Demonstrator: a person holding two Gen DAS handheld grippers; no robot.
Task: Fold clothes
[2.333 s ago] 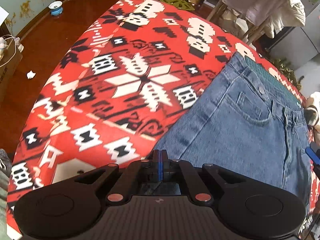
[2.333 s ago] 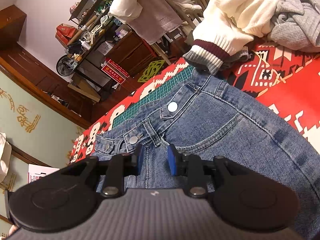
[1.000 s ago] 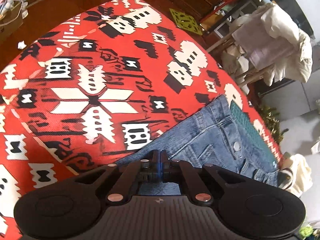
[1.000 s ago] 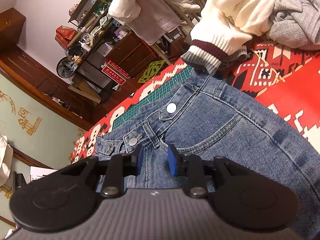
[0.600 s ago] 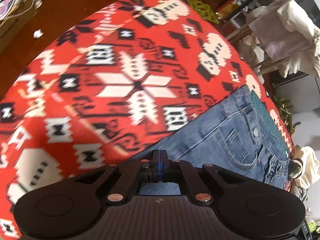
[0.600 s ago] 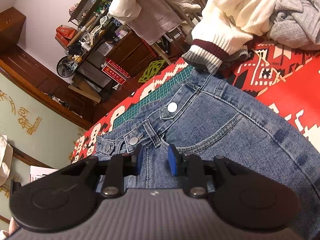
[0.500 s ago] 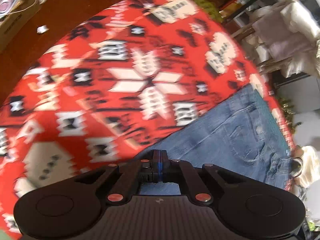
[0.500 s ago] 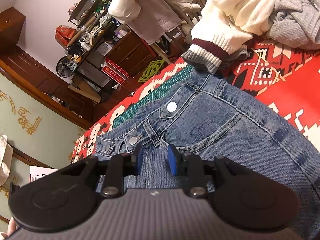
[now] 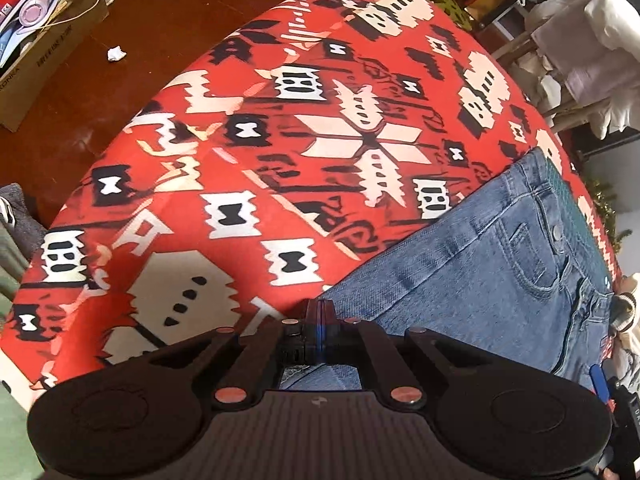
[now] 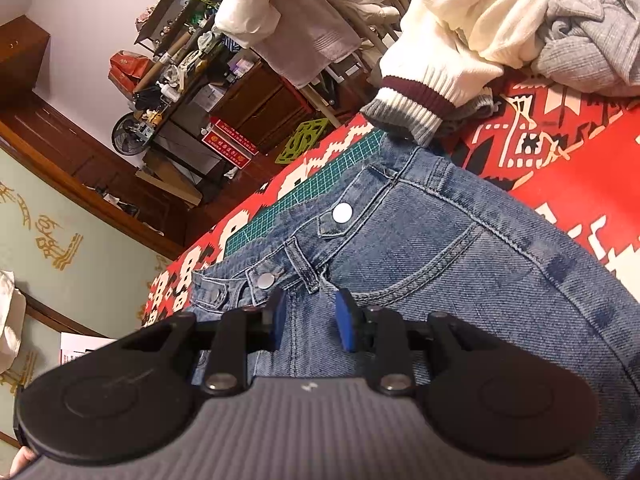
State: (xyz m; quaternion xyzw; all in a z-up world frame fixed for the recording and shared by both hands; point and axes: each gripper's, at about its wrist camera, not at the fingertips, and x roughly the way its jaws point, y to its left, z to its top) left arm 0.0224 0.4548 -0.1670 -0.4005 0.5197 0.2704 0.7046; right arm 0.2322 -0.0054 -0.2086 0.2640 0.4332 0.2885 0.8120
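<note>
Swung back, left gripper pinches denim jeans (twill weave).

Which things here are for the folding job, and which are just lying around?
For the job:
- jeans, spread flat on the red patterned cloth
- left gripper, shut on the jeans' edge
- right gripper, open above the waistband

Just lying around:
- white sweater
- grey sweater
- green cutting mat
- crumpled paper on the floor
</note>
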